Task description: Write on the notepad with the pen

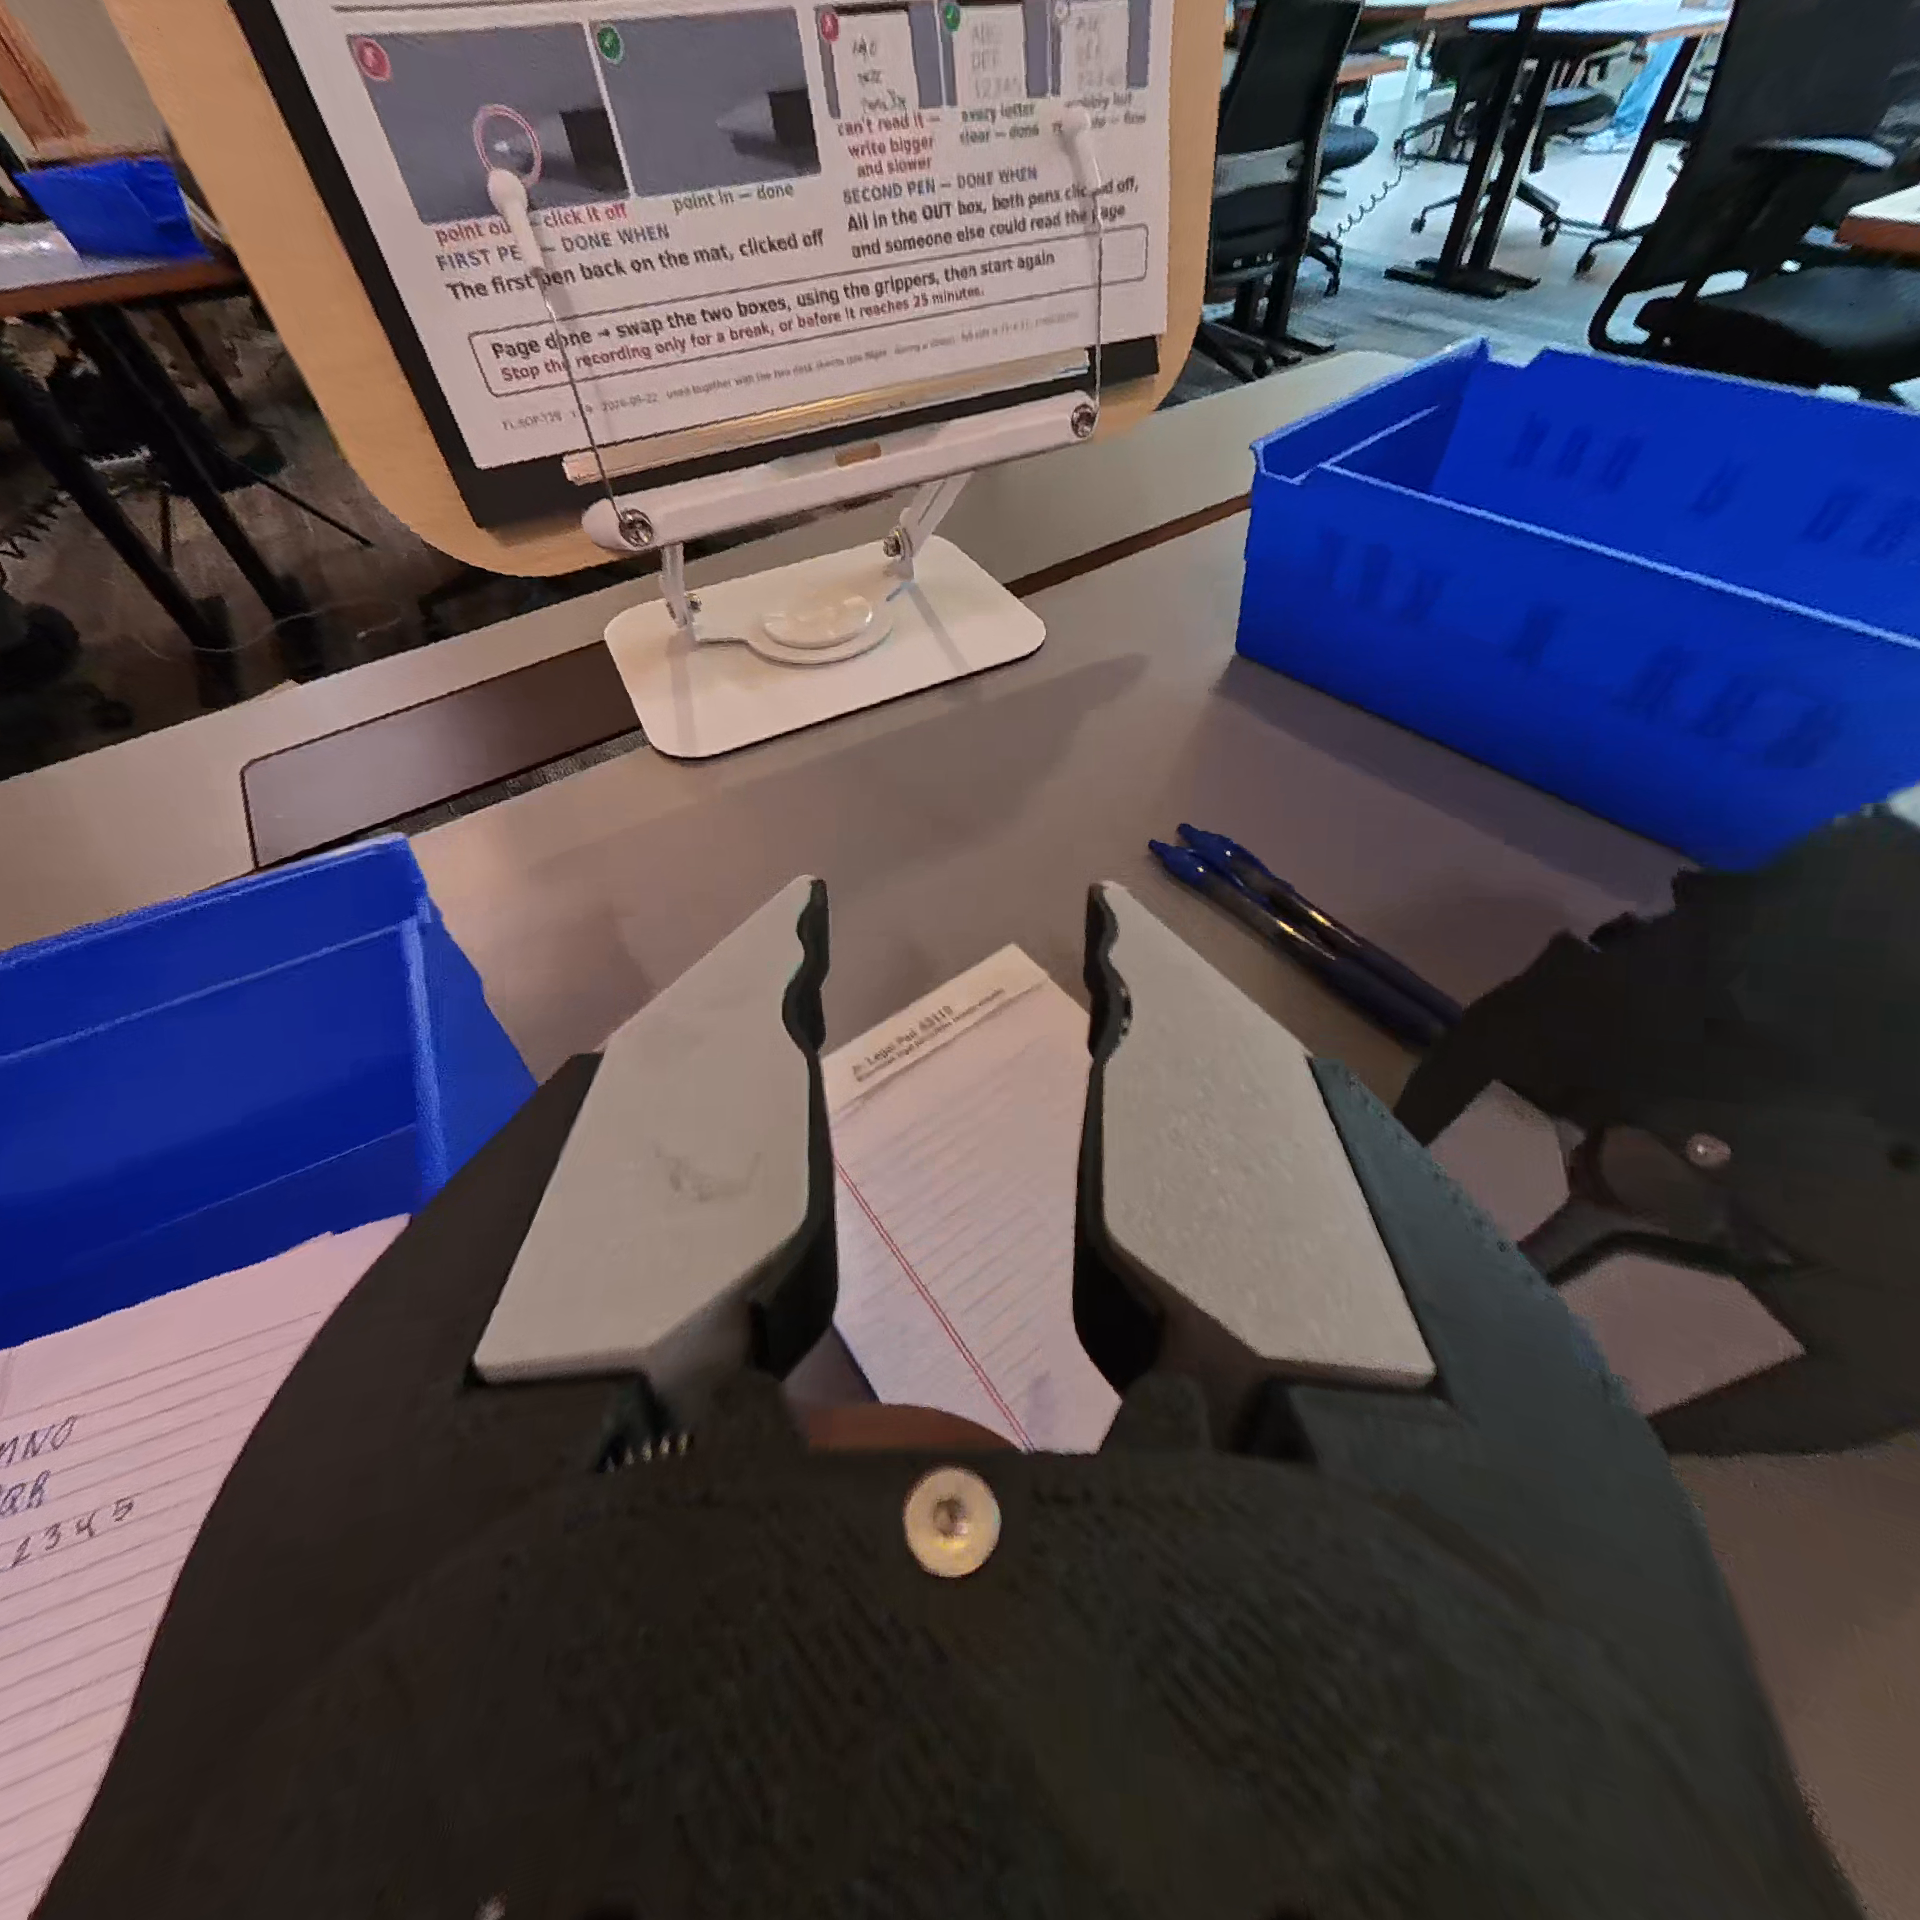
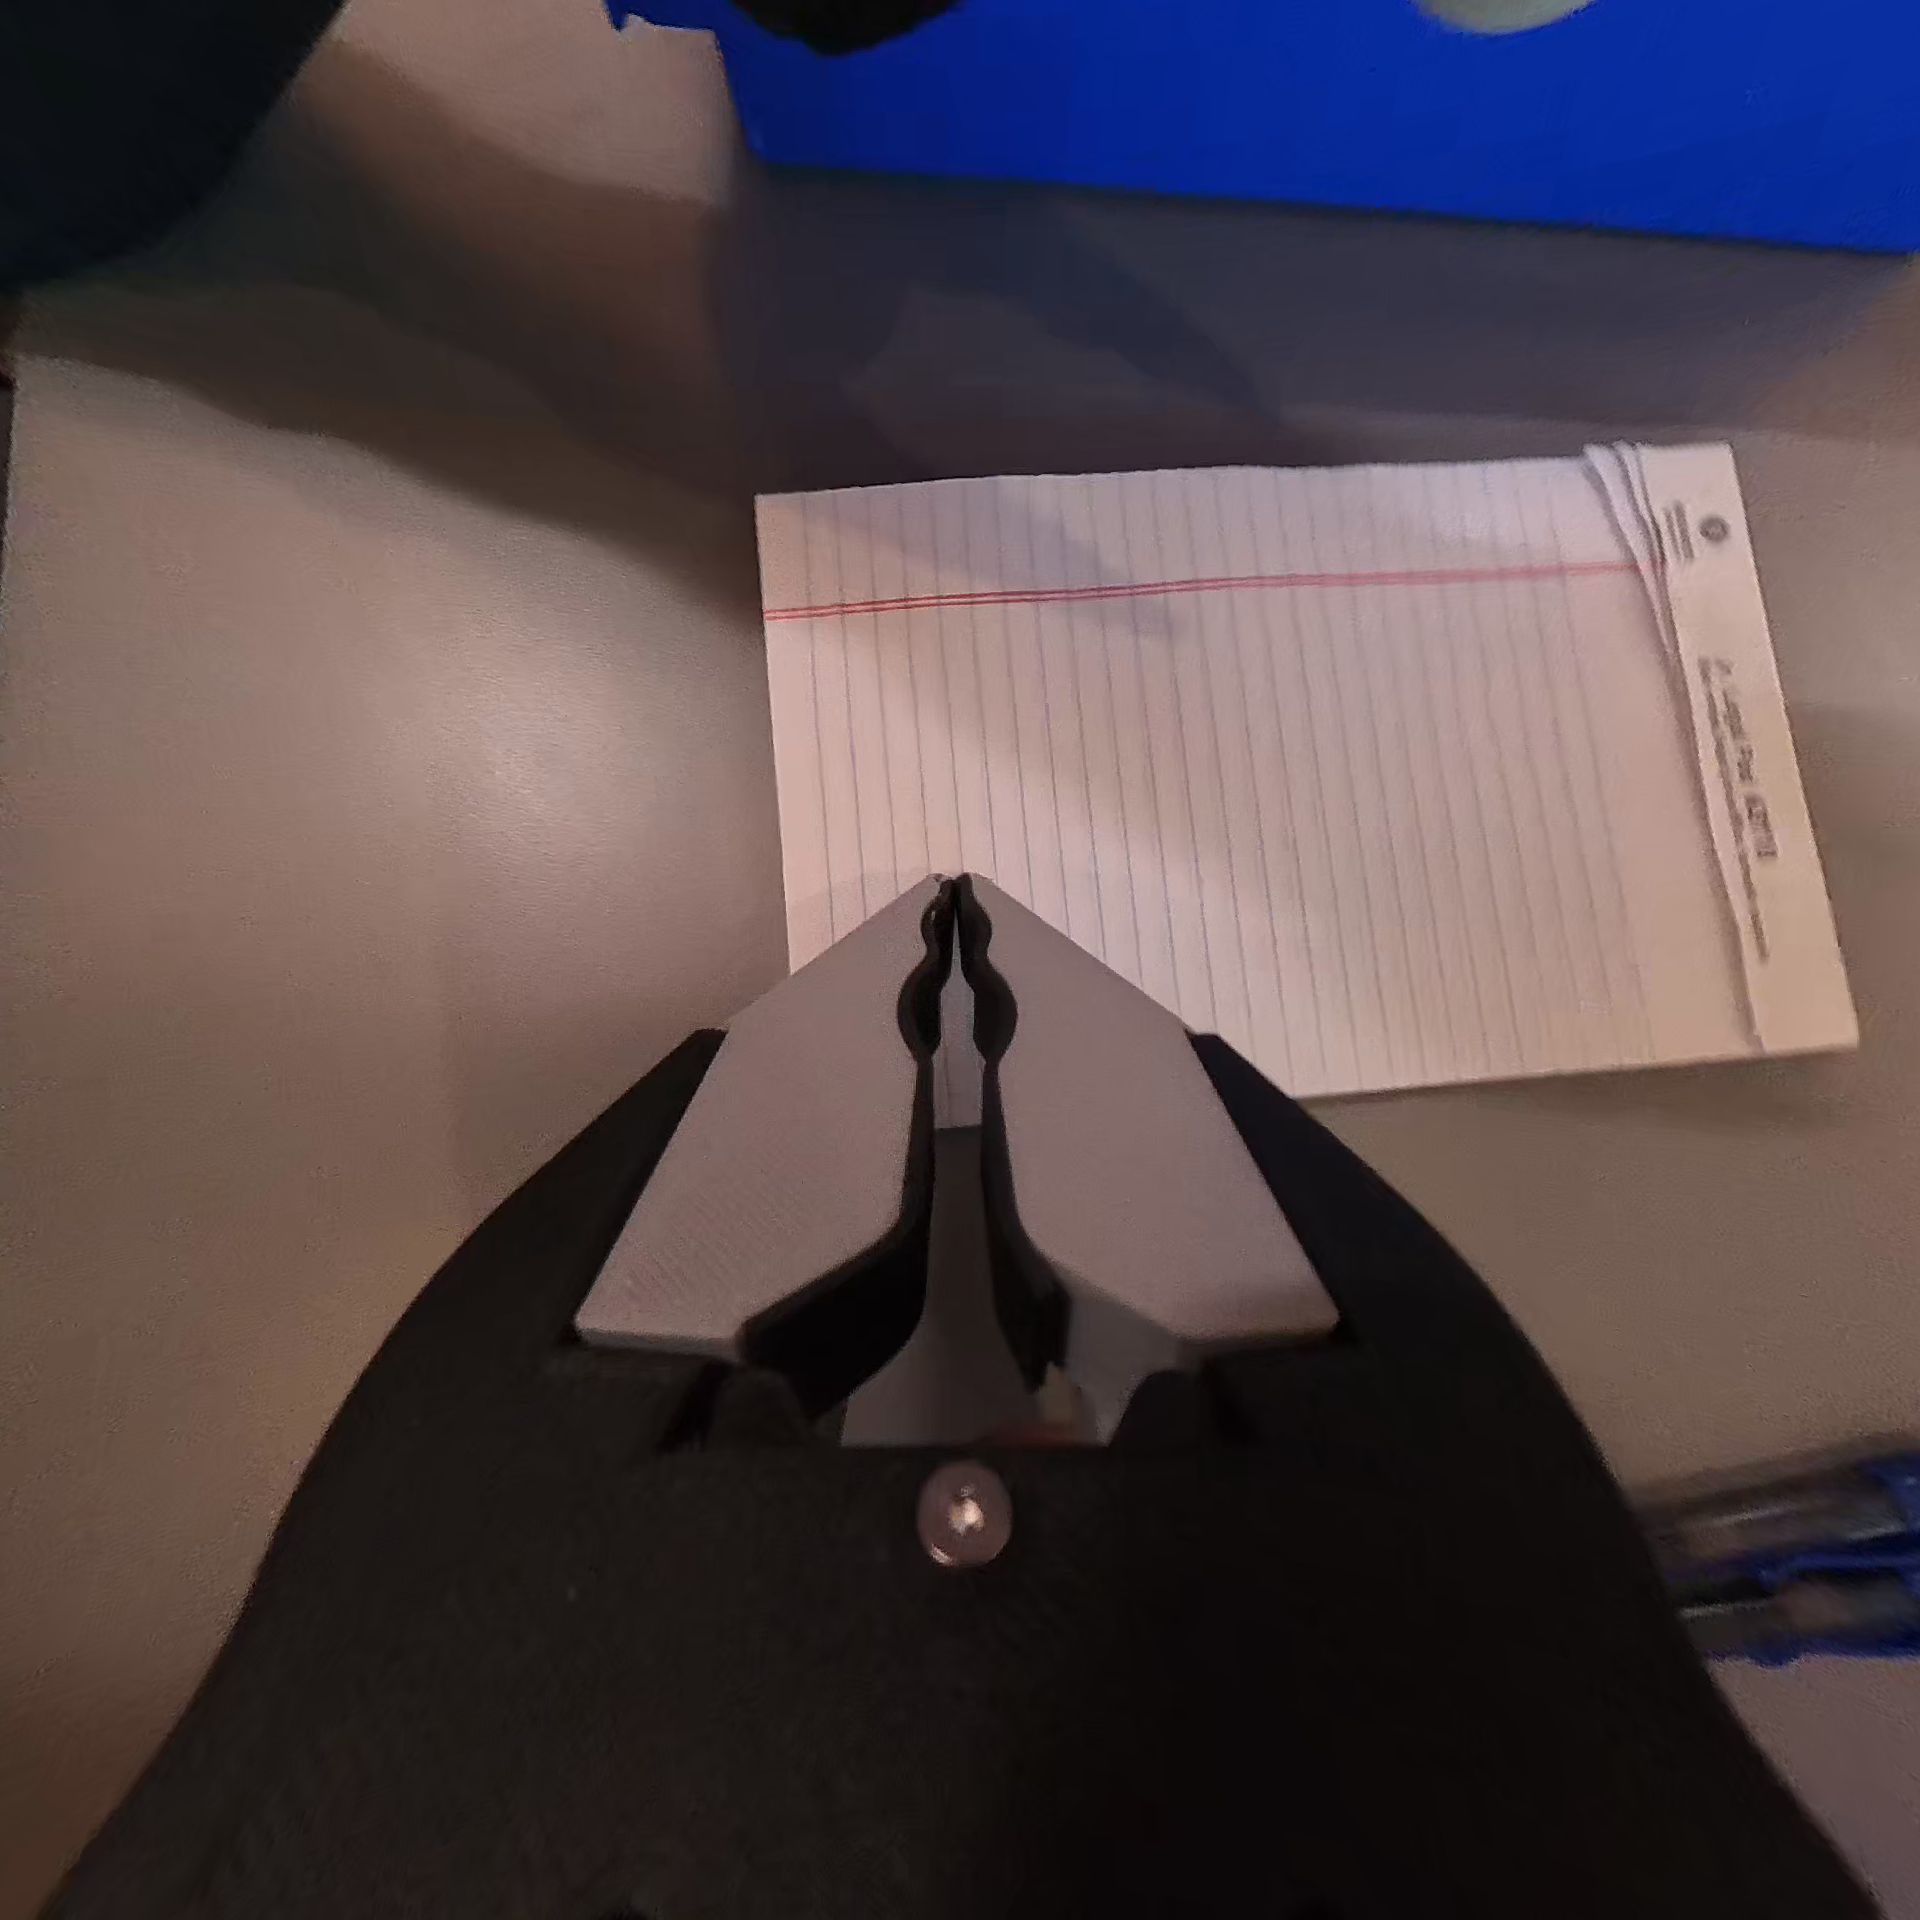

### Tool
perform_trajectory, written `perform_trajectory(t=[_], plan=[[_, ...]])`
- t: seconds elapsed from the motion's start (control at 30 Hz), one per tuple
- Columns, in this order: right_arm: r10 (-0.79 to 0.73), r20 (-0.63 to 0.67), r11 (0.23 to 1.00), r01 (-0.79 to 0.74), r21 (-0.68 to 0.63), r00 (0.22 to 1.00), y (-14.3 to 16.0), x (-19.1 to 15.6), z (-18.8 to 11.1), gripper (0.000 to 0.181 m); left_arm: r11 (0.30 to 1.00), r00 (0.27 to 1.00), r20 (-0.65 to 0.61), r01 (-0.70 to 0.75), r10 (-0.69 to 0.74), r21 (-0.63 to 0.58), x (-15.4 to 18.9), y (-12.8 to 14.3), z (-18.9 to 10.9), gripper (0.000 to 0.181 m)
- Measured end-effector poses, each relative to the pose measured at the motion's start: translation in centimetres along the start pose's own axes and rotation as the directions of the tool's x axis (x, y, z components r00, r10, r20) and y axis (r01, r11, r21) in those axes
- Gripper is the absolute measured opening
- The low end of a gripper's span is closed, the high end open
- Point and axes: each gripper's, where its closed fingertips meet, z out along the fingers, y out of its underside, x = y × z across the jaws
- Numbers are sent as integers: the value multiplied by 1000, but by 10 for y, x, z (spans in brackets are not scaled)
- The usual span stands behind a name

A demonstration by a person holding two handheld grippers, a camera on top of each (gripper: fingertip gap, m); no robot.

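Note:
A white lined notepad [image 1: 961, 1164] with a red margin line lies flat on the grey table, its top page blank [image 2: 1247, 779]. My left gripper [image 1: 956, 914] is open and empty, hovering over the pad with the pad showing between its fingers. Two blue pens [image 1: 1299, 935] lie side by side on the table to the right of the pad; they show as a blur in the right wrist view [image 2: 1808, 1548]. My right gripper [image 2: 951, 883] is shut and empty, its tips over the pad's near left corner. Its black body shows at the right of the left wrist view [image 1: 1714, 1039].
A blue bin [image 1: 1579, 582] stands at the back right and another blue bin [image 1: 208, 1039] at the left. A loose lined sheet with handwriting [image 1: 125, 1507] lies at the front left. A white stand with an instruction sheet [image 1: 821, 613] stands at the table's far edge. One gripper's finger ends stand about 15 cm off the other's.

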Motion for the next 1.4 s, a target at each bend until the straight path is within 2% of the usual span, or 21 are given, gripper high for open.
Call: perform_trajectory(t=[0.17, 0.47, 0.53, 0.63, 0.7, 0.8, 0.9, 1.07, 1.17, 1.27, 1.4], plan=[[15, -113, 1000, -15, 2, 994, 4, 21, -2, 0, 998, 999, -13, -30, 29, -59, 8, 15, 10, 49], [86, -184, 995, -76, 60, 979, -3, 32, 0, 0, 987, 999, 13, -44, 46, -155, 1, 40, 25, 51], [118, -171, 987, -97, 130, 978, -10, 36, -10, 0, 984, 999, 14, -34, 37, -175, -2, 46, 28, 51], [267, -164, 938, -217, 270, 949, -15, 57, -40, 1, 980, 1000, 4, -16, 17, -199, -2, 52, 30, 54], [374, -226, 896, -288, 337, 899, -7, 84, -62, 5, 962, 999, -33, -28, 20, -273, 3, 66, 32, 58], [490, -328, 853, -366, 373, 808, 19, 118, -88, 11, 910, 994, -75, -108, 85, -401, 8, 95, 34, 52], [544, -385, 834, -433, 340, 746, 45, 134, -98, 12, 850, 981, -46, -187, 189, -492, 1, 118, 38, 52], [570, -373, 821, -496, 281, 732, 59, 133, -88, 13, 863, 976, -108, -218, 189, -456, 12, 118, 41, 25], [537, -429, 841, -499, 207, 727, 69, 134, -80, 13, 878, 974, -157, -215, 162, -427, 22, 119, 44, 5], [510, -458, 852, -499, 156, 728, 75, 132, -75, 13, 872, 976, -121, -217, 182, -439, 15, 117, 44, 18], [498, -467, 855, -504, 123, 731, 79, 131, -71, 14, 890, 984, -53, -176, 170, -420, 8, 105, 40, 19]])
